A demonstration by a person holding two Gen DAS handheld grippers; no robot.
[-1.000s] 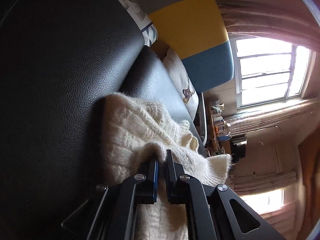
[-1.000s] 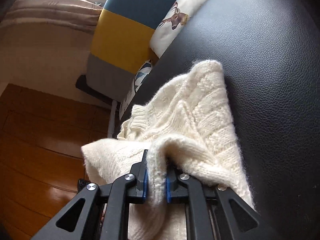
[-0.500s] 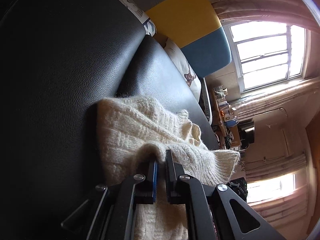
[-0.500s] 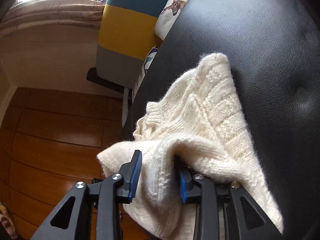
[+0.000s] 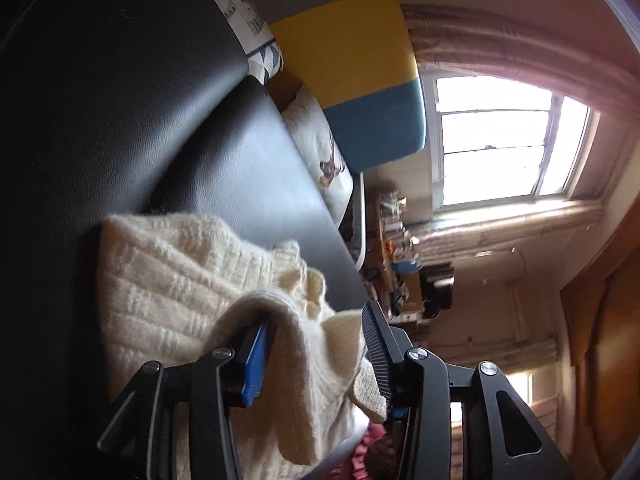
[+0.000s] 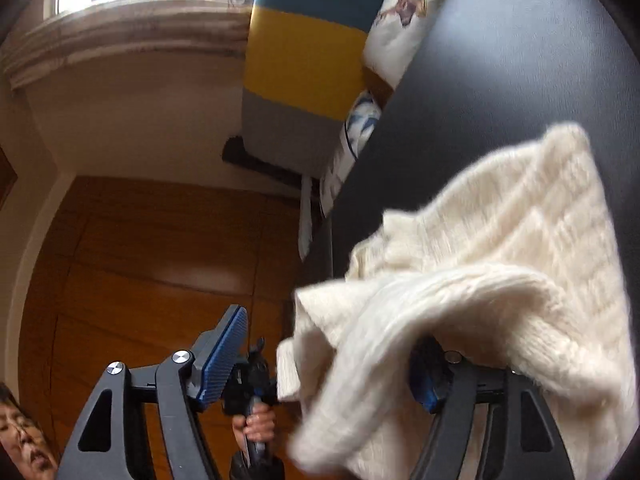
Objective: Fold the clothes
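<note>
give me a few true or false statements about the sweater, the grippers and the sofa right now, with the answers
1. The sweater is cream-coloured knit. True.
2. The left gripper is clamped shut on the sweater. False: its jaws stand wide apart, with knit draped between them.
3. The sweater lies on a black leather sofa. True.
4. The right gripper stands open. True.
5. The sweater lies on a wooden table. False: it rests on the sofa, and part of it hangs over the edge.
6. The cushion with the yellow band lies on top of the sweater. False: it sits apart, beyond it.
</note>
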